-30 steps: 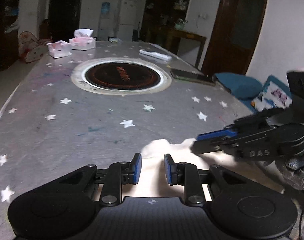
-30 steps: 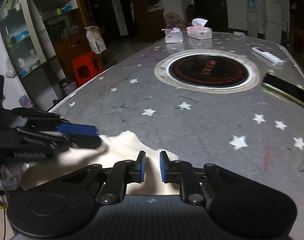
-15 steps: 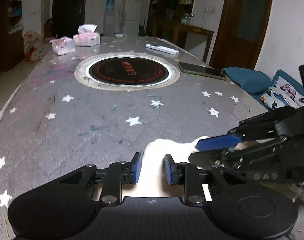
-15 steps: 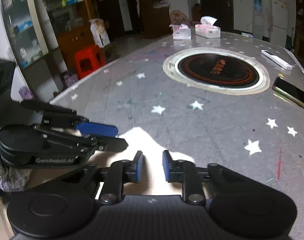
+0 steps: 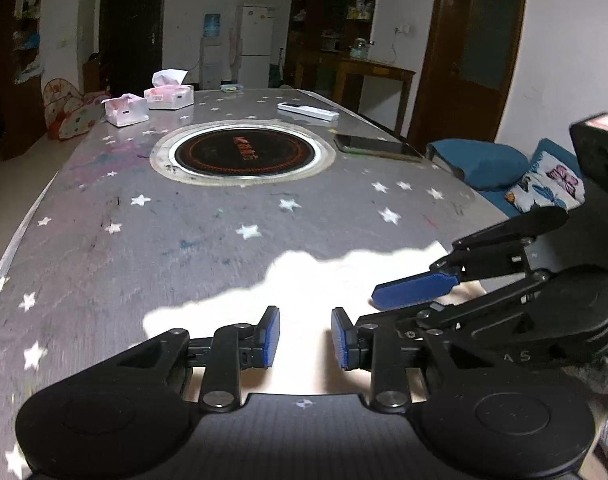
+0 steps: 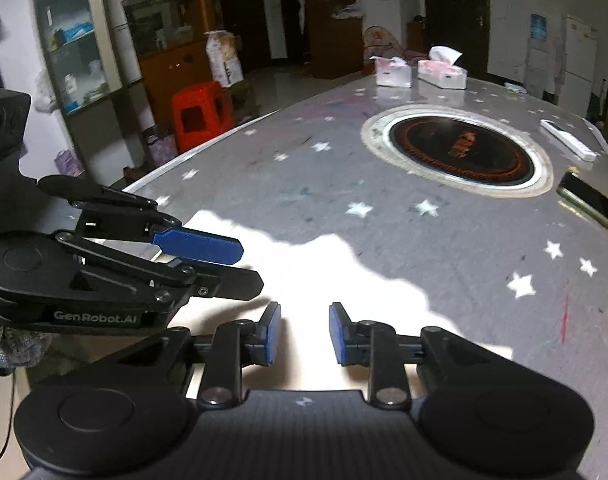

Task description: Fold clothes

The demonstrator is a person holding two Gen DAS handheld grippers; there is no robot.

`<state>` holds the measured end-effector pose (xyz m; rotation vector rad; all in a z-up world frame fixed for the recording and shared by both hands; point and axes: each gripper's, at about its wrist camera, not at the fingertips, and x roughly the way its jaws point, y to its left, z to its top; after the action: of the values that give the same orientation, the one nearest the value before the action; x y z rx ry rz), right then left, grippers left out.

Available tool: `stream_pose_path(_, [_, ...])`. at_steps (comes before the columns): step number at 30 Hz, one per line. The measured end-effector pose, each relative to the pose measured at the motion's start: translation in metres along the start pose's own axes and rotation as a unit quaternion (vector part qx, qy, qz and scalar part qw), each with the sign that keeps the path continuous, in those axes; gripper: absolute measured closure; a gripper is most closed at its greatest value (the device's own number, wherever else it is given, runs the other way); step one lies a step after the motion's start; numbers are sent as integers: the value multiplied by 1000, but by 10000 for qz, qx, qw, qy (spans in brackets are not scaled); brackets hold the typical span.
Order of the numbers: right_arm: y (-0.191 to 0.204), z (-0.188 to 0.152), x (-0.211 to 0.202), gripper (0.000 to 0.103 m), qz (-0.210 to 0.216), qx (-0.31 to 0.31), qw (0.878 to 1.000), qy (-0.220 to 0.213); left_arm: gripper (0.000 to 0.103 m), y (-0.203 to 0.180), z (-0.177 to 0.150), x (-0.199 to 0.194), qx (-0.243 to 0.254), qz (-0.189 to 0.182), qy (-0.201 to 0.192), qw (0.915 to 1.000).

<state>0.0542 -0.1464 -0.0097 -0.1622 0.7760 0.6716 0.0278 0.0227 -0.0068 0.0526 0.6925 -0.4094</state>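
Note:
A pale cream garment [image 5: 304, 292] lies at the near edge of the grey star-patterned table [image 5: 184, 232]; it also shows in the right wrist view [image 6: 323, 276], overexposed so folds are hard to read. My left gripper [image 5: 305, 337] hovers just above the garment, jaws open, nothing between them. My right gripper [image 6: 304, 333] is likewise open and empty above the cloth. Each gripper shows in the other's view: the right one [image 5: 415, 304] at the right, the left one [image 6: 224, 264] at the left, both close together over the garment.
A round black induction hob [image 5: 244, 152] is set in the table's middle. Two tissue boxes [image 5: 168, 96] stand at the far end, a white remote [image 5: 307, 111] and a dark phone [image 5: 375, 145] at the right side. A red stool [image 6: 202, 114] stands beside the table.
Both grippers have opened slightly wider and pulled back toward the near edge, tilting upward. The garment lies a bit more spread out below them.

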Motion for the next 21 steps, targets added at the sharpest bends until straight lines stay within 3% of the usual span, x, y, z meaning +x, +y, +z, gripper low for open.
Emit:
stream_pose_path(9, [29, -33, -27, 72, 57, -266, 9996, 52, 72, -9, -40, -27, 35, 65, -66, 10000])
stream_pose_path(16, [42, -50, -46, 71, 85, -370, 9993, -23, 68, -20, -53, -47, 138, 100, -273, 9995])
stream_pose_path(21, [44, -62, -50, 71, -6, -470, 9989, 57, 68, -18, -68, -48, 280, 244, -179, 9991])
